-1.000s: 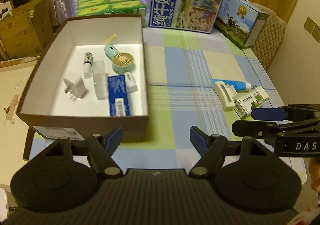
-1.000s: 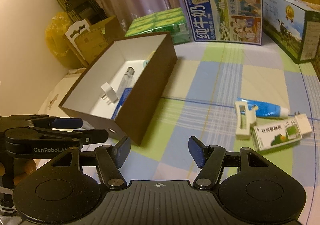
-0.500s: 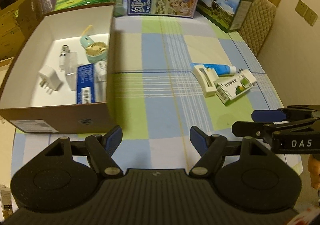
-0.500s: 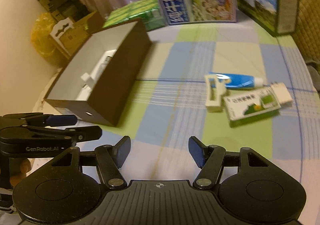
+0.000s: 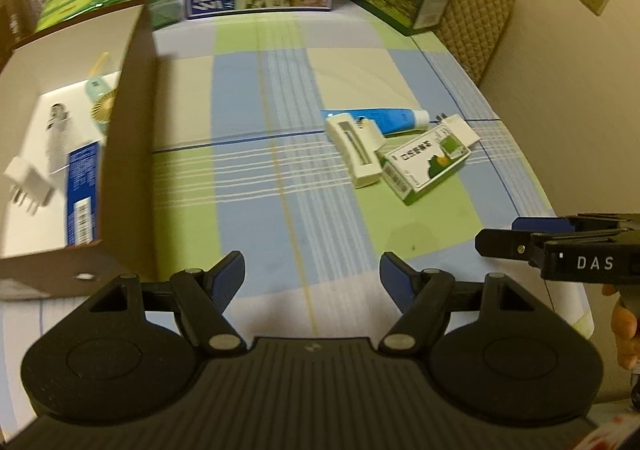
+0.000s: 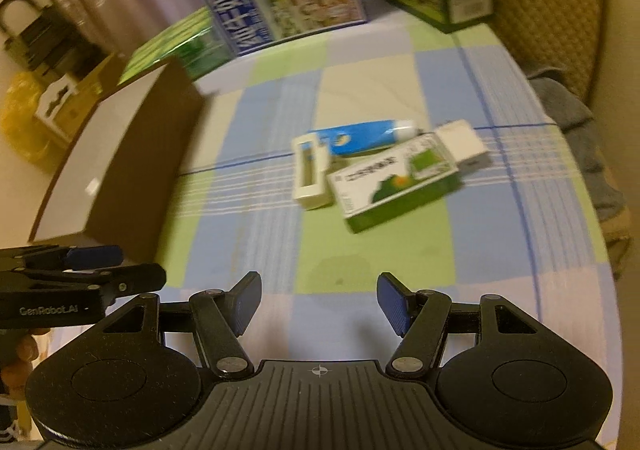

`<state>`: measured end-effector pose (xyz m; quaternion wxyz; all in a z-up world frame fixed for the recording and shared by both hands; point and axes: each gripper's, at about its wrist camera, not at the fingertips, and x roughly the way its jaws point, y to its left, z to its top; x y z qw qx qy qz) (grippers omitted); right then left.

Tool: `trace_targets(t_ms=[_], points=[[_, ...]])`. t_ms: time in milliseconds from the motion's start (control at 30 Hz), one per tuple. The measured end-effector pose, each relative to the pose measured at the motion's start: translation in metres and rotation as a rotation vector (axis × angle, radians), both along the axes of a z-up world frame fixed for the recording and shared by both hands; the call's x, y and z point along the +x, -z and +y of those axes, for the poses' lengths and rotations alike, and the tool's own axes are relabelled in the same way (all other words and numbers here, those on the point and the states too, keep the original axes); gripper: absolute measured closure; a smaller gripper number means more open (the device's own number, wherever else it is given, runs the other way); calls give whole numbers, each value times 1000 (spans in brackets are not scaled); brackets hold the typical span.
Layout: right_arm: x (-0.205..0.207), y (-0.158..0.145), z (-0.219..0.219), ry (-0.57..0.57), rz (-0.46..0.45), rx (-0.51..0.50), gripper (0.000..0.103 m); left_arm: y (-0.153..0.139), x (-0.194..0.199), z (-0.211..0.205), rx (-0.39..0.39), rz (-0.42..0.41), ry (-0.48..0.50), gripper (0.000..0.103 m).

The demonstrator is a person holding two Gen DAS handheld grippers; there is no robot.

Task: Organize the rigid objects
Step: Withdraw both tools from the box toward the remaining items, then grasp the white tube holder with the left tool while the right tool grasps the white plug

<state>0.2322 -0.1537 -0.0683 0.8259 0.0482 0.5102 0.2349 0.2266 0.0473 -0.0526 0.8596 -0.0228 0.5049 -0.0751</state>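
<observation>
2 tongs, left (image 5: 312, 274) and right (image 6: 319, 300), both open and empty, have swung from the box (image 5: 124, 153) toward the tube (image 6: 360, 137), holder (image 6: 310, 177) and carton (image 6: 394, 185) near the bench's right edge, likely next.

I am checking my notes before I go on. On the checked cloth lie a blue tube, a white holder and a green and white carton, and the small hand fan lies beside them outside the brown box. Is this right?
One thing is wrong: the hand fan lies inside the brown box, as the left wrist view shows. The blue tube, white holder and green and white carton do lie on the cloth.
</observation>
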Motion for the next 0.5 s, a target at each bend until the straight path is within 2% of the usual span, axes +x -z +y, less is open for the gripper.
trace_targets(t_ms=[200,500], points=[[14,8,-23,93,-3,-19,42,7,21,-17,-15,1,53,32],[39,15,-41,140,-32,-35,42,20,57,-40,-28,-9,98,35]])
